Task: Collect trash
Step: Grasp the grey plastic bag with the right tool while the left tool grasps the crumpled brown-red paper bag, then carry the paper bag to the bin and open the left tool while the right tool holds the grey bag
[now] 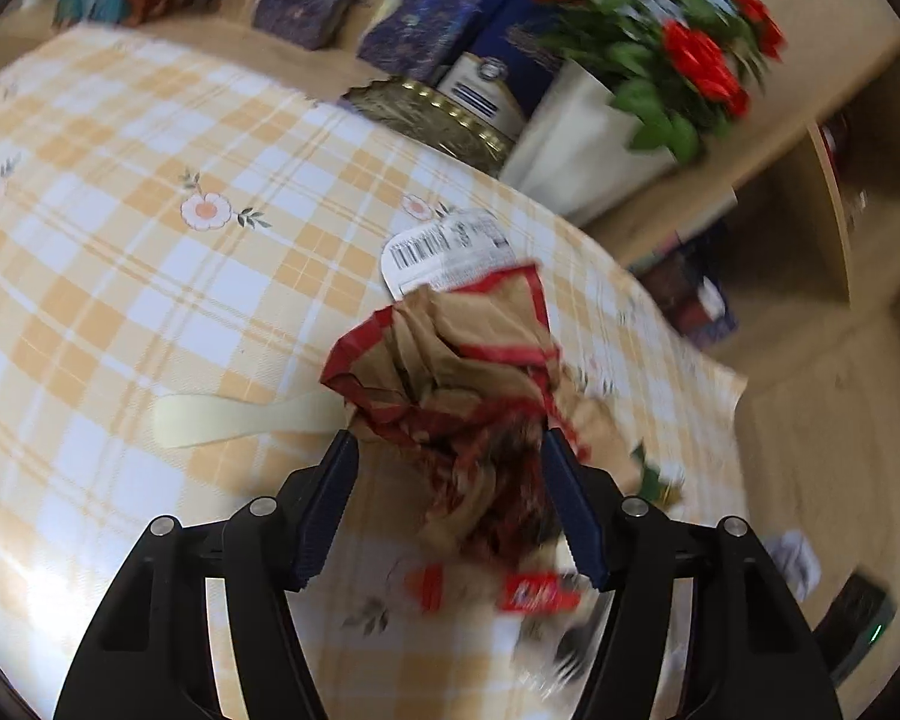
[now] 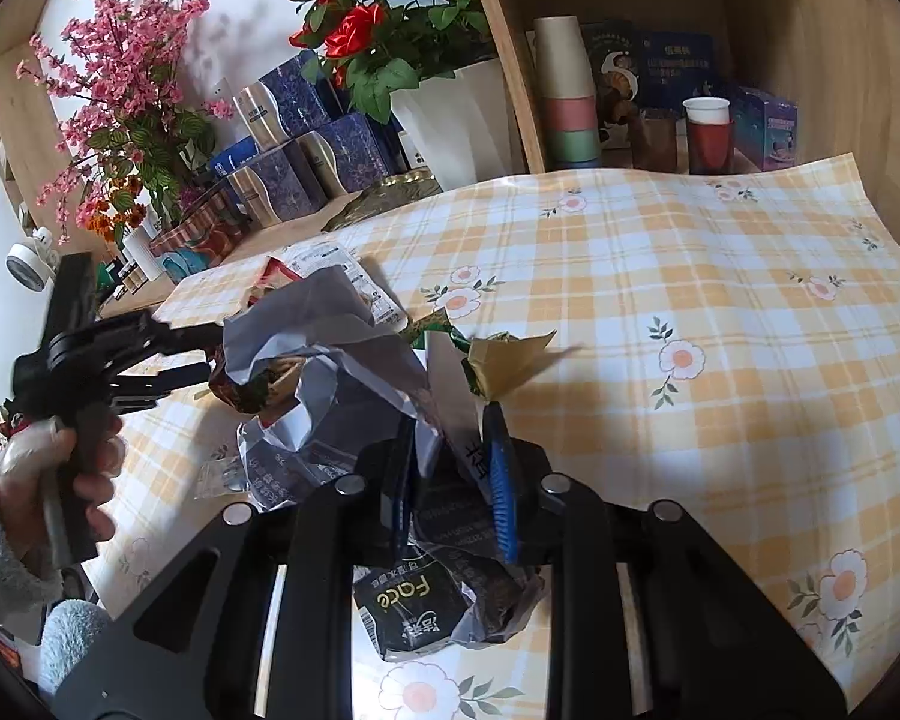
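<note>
The left hand-held gripper point(image 1: 447, 444) is holding a crumpled red-and-brown paper wrapper point(image 1: 450, 372) between half-open jaws, above the checked table point(image 1: 150, 180). The right hand-held gripper point(image 2: 450, 468) is clamping a crumpled grey-and-black foil packet point(image 2: 342, 372), its jaws nearly closed on the material, with a gold-green wrapper scrap point(image 2: 510, 360) projecting beside it.

Risks, as judged from this position:
- The left grip is looking loose; the springy paper could be slipping out.
- Loose scraps could be dropping from the right bundle.
- A barcode lid point(image 1: 444, 252) and a cream plastic spoon point(image 1: 234, 417) are lying on the table, uncollected.
</note>
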The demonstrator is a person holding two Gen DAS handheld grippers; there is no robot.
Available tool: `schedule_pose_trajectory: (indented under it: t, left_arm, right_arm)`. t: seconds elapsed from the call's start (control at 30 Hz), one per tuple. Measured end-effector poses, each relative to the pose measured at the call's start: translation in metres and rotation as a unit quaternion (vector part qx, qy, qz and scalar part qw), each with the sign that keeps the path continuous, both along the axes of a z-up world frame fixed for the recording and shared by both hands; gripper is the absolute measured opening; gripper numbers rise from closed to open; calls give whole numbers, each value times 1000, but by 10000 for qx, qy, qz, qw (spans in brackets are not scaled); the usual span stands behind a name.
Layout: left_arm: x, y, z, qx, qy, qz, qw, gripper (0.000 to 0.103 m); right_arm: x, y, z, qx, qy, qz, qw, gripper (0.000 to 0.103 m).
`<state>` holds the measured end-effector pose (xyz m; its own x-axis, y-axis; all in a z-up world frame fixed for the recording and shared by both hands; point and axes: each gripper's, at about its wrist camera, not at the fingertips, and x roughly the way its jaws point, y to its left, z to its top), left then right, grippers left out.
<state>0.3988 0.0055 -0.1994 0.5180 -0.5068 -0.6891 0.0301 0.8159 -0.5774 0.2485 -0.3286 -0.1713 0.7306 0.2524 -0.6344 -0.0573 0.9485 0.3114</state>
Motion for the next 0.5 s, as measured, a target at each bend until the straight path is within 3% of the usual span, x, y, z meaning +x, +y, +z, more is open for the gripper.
schedule_pose_trajectory:
  t: [0.2,0.27,0.5]
  left_arm:
    - [9,-10,-14,51,187,-51,9998,57]
    - [9,-14,-19,160,230,-142,9995,35]
    - [-11,-8,16,514,-479,-363,9969,30]
  right_arm:
    - [-5,-3,4,31,-51,-23,10000,25]
    - [-7,-4,4,56,-40,-51,10000,25]
    - [-23,-8,14,275,-100,-179,9994,25]
